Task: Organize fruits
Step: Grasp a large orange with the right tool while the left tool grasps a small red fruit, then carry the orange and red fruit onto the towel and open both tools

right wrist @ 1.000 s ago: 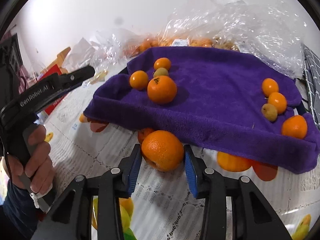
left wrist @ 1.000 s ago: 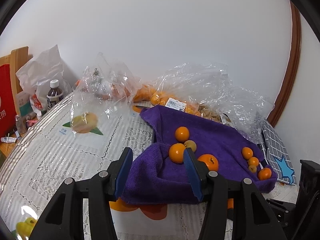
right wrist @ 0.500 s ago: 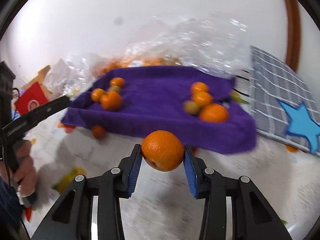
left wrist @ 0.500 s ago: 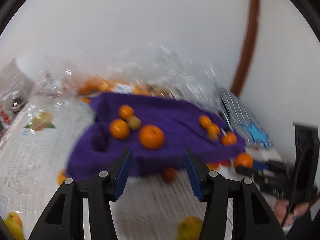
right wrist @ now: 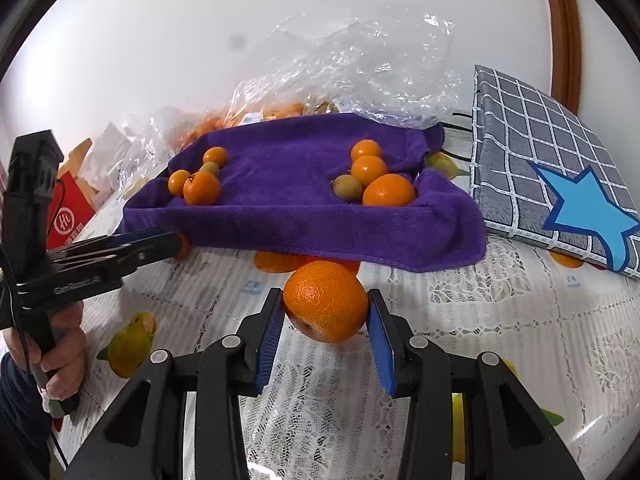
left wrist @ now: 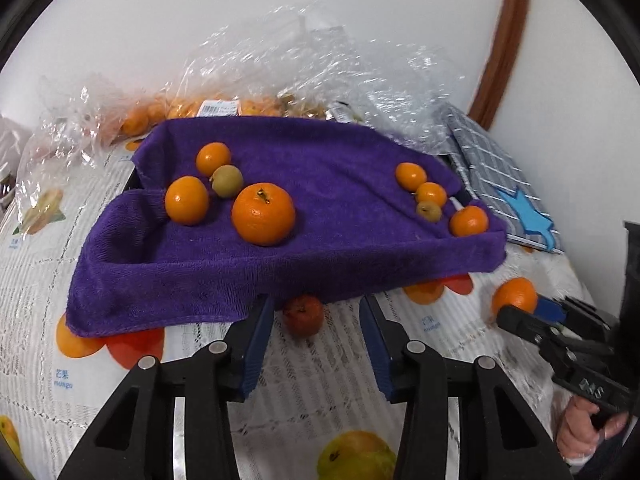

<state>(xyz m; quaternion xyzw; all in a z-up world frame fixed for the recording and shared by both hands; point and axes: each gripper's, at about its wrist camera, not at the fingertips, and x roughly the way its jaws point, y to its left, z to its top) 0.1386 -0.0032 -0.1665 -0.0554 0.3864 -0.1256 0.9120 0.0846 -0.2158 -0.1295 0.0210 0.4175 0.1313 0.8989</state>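
A: What do we see of our own rig?

B: On each gripper, the left gripper and the right gripper, we see black angular arms, blue ribbed pads and round silver screws.

A: And beyond that?

B: We see white lettering along the side of each black tool, a thin black cable, and a dark blue sleeve above the left hand.

Checked grey folder with blue star beside crumpled clear plastic; red box, possibly carton.
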